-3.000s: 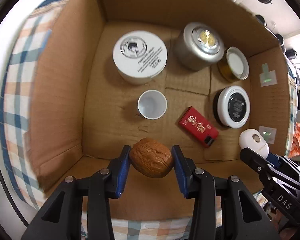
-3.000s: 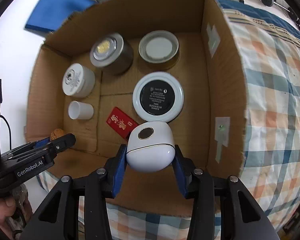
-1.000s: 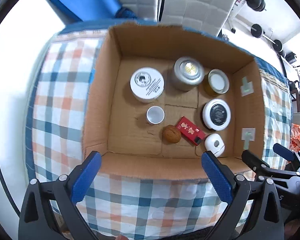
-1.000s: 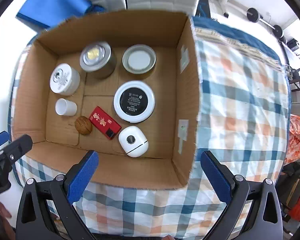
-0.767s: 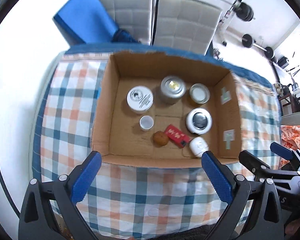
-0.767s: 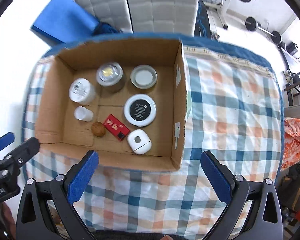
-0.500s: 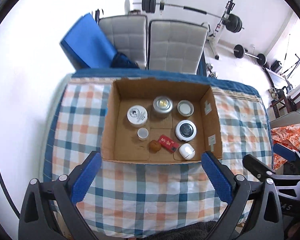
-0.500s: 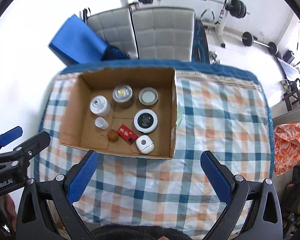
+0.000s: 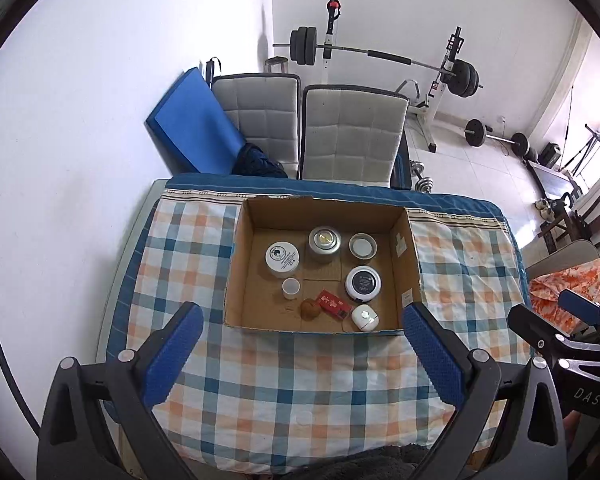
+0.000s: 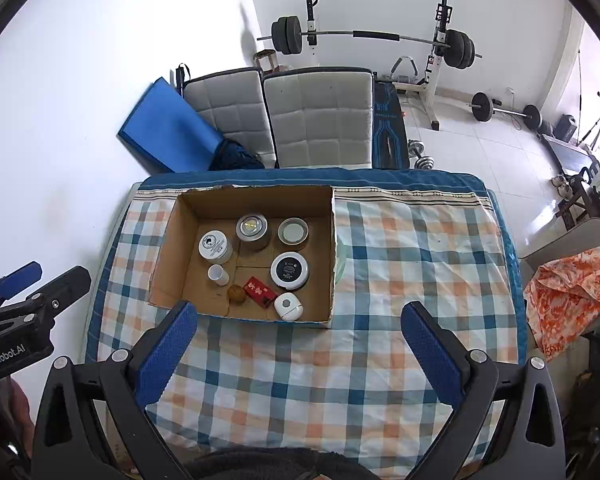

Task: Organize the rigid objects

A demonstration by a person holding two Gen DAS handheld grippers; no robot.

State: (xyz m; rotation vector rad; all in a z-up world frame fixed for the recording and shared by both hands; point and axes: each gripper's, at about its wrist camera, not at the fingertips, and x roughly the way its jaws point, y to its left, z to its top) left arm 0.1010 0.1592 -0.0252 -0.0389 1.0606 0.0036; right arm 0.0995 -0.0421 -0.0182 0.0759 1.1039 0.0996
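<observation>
An open cardboard box [image 9: 410, 256] [image 10: 168, 256] sits on the checked tablecloth. It holds a walnut [image 9: 311, 309] [image 10: 237, 294], a red packet [image 9: 332, 302] [image 10: 260, 291], a white oval case [image 9: 365, 317] [image 10: 288, 306], a small white cup [image 9: 291, 287], a white-lidded jar [image 9: 282, 258], a silver tin [image 9: 324, 241], a black-lidded jar [image 9: 363, 282] and a gold-rimmed jar [image 9: 363, 245]. My left gripper [image 9: 302, 354] and right gripper [image 10: 300, 346] are both wide open, empty, and high above the table's near side.
The checked cloth [image 10: 400, 264] covers the table to its edges. Two grey chairs [image 9: 352, 132] and a blue mat [image 9: 192, 136] stand behind it. Weight equipment [image 9: 380, 56] stands at the back wall. An orange cloth [image 10: 572, 280] lies at the right.
Both grippers let go of the walnut and the white case in the box, opened wide, and rose up and back, so the box now looks small and far.
</observation>
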